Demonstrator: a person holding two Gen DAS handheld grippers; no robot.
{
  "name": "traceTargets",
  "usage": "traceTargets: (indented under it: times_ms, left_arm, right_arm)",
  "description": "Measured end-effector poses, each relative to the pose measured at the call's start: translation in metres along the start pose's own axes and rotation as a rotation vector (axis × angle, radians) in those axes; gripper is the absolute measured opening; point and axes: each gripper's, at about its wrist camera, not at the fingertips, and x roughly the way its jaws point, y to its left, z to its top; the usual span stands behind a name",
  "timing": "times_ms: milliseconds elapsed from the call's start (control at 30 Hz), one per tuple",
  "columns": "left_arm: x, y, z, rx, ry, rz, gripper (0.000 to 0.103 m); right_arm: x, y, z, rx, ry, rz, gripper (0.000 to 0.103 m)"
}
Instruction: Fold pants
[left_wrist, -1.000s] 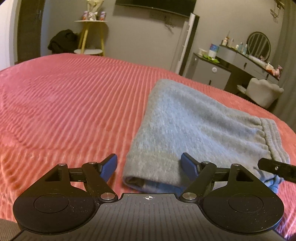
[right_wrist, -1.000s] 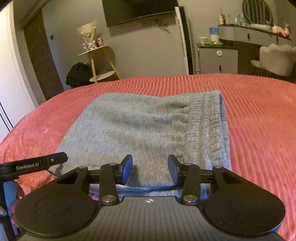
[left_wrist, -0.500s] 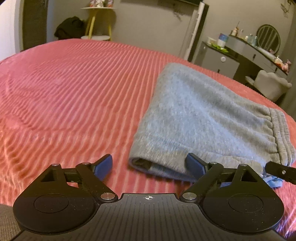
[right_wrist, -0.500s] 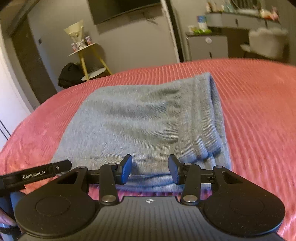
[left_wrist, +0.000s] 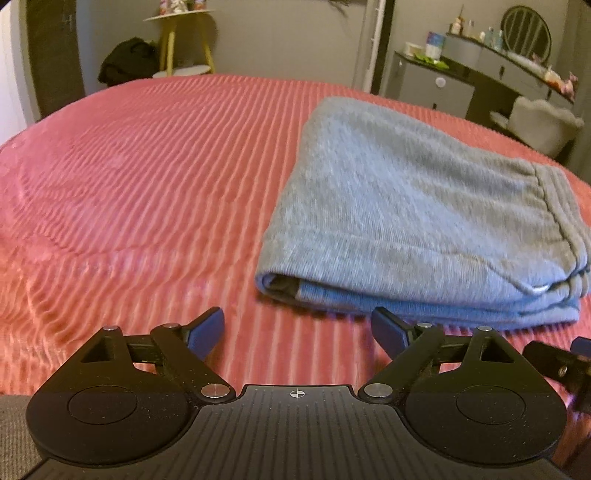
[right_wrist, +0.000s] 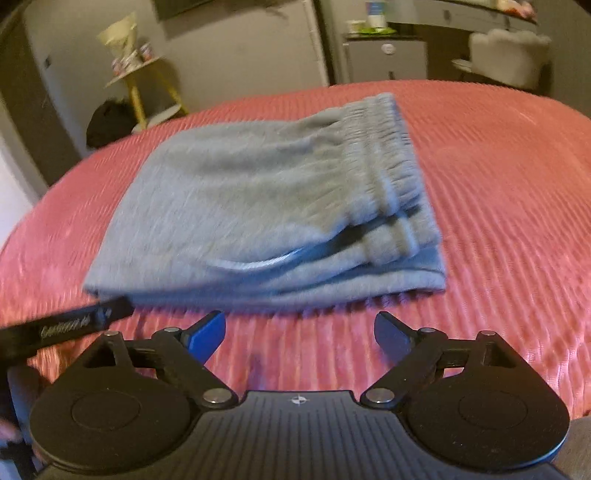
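Both grippers, left and right, are released and empty. The folded pants could unfold if a finger catches their edge.

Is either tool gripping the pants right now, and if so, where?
No. Left tool and right tool are both open, with only blanket between their fingers. The folded pants lie ahead, untouched.

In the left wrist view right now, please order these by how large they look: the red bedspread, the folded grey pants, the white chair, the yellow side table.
1. red bedspread
2. folded grey pants
3. white chair and yellow side table: these look alike in size, both far from the camera, so I leave them unranked.
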Motion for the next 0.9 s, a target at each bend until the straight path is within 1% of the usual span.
traceTargets:
  times_ms: [33,133,167,267,400,633,900]
  left_arm:
    - [-0.001,-0.001,-0.001,0.011,0.004,0.003,0.091]
    - [-0.002,-0.006,-0.004,0.051,0.023,0.020,0.091]
    - [-0.002,-0.009,-0.005,0.068,0.031,0.026,0.092]
    - [-0.002,-0.015,-0.008,0.116,0.055,0.011,0.092]
    - [-0.001,-0.021,-0.011,0.158,0.072,0.004,0.092]
    - [0.001,-0.021,-0.011,0.153,0.083,0.006,0.092]
    - [0.003,-0.022,-0.010,0.144,0.085,0.006,0.092]
  right_arm:
    - [0.000,0.003,-0.002,-0.021,0.002,0.001,0.094]
    - [-0.001,0.012,-0.005,-0.073,-0.009,-0.015,0.094]
    - [-0.001,0.012,-0.004,-0.079,-0.016,-0.024,0.094]
    - [-0.003,0.014,-0.005,-0.077,-0.037,-0.053,0.097]
    - [-0.004,0.013,-0.006,-0.086,-0.049,-0.061,0.097]
    - [0.001,0.021,-0.007,-0.128,-0.030,-0.068,0.097]
    - [0.002,0.021,-0.007,-0.123,-0.025,-0.071,0.097]
